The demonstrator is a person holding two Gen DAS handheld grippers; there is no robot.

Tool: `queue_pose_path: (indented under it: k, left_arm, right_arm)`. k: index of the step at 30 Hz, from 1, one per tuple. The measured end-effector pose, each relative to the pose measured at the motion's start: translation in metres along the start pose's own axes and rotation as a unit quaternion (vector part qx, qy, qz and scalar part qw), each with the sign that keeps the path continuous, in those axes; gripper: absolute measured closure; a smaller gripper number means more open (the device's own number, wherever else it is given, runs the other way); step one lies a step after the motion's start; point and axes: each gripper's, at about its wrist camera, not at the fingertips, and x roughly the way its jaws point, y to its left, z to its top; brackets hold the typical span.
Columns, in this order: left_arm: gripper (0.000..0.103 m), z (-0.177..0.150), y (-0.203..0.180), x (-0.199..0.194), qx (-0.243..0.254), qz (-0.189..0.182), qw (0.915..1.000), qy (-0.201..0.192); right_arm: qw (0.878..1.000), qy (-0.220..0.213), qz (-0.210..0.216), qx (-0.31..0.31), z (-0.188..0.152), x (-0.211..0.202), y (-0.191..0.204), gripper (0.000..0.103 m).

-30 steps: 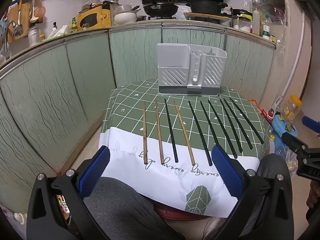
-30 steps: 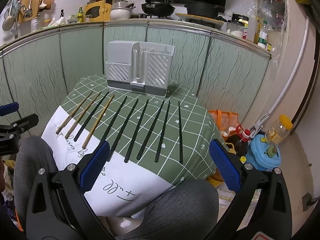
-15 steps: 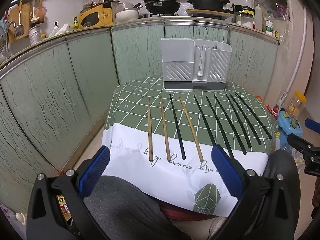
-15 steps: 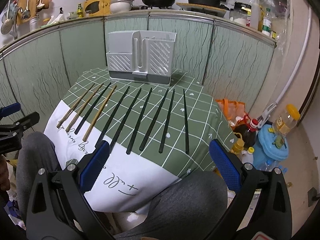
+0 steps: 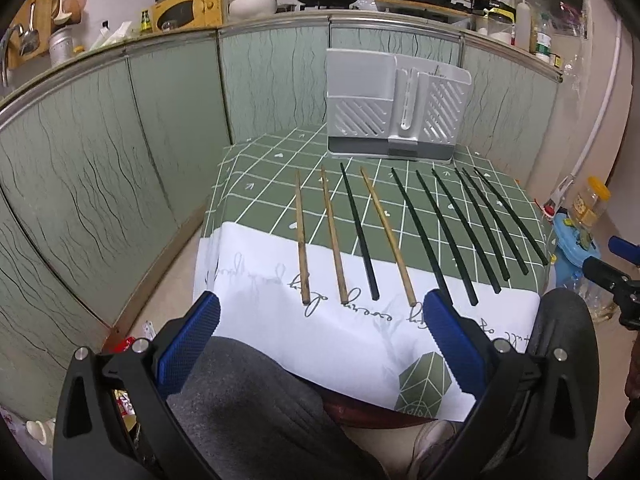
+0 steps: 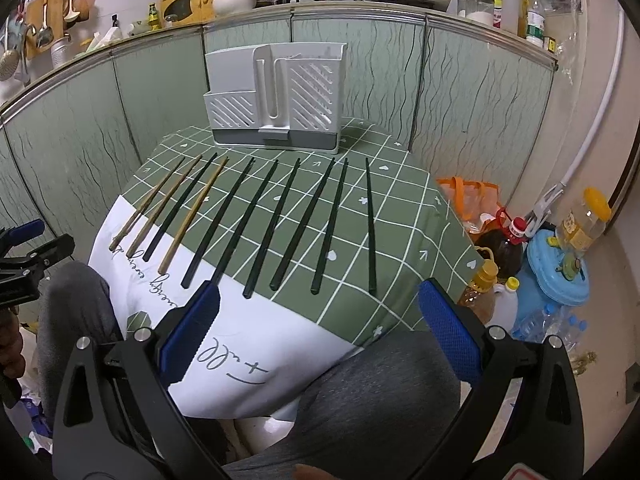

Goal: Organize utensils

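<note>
A row of chopsticks lies on a small table with a green checked cloth (image 5: 272, 168). Three wooden chopsticks (image 5: 332, 236) (image 6: 166, 204) are at the left, with one black chopstick (image 5: 358, 232) among them. Several black chopsticks (image 5: 460, 232) (image 6: 280, 220) fill the right side. A grey utensil holder (image 5: 396, 108) (image 6: 276, 100) stands upright at the table's far edge. My left gripper (image 5: 320, 340) hovers open before the near ends of the wooden ones, holding nothing. My right gripper (image 6: 318, 332) is open and empty before the black ones.
A person's knees in grey trousers (image 5: 260, 400) sit under both grippers. Green cabinet panels (image 5: 120, 160) curve behind and left of the table. On the floor to the right are oil bottles (image 6: 508, 248), a blue container (image 6: 560, 280) and an orange bag (image 6: 468, 196).
Both grippers have come a little closer to the table's near edge, so the chopsticks and holder look larger. The chopsticks lie as before and both grippers stay open.
</note>
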Motion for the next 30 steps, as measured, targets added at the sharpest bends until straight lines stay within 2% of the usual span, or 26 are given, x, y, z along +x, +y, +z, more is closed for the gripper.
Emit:
queue_pose_path:
  k: [5,11,20,30]
  left_arm:
    - [0.004,0.002,0.012,0.007,-0.032,-0.034,0.9988,0.018]
    - [0.004,0.003,0.018,0.012,-0.021,0.001,0.9998,0.001]
    - [0.004,0.008,0.028,0.031,-0.005,0.010,0.9997,-0.022]
    - [0.004,0.013,0.028,0.057,0.005,0.011,0.9996,-0.024]
  right_arm:
    - [1.000,0.002,-0.004,-0.006,0.002,0.004,-0.006,0.008]
    - [1.000,-0.001,-0.005,-0.006,0.004,0.011,-0.018,0.008]
    - [1.000,-0.007,-0.007,-0.002,0.005,0.031,-0.038,0.008]
    - [1.000,-0.006,-0.003,-0.018,0.008,0.054,-0.043,0.008]
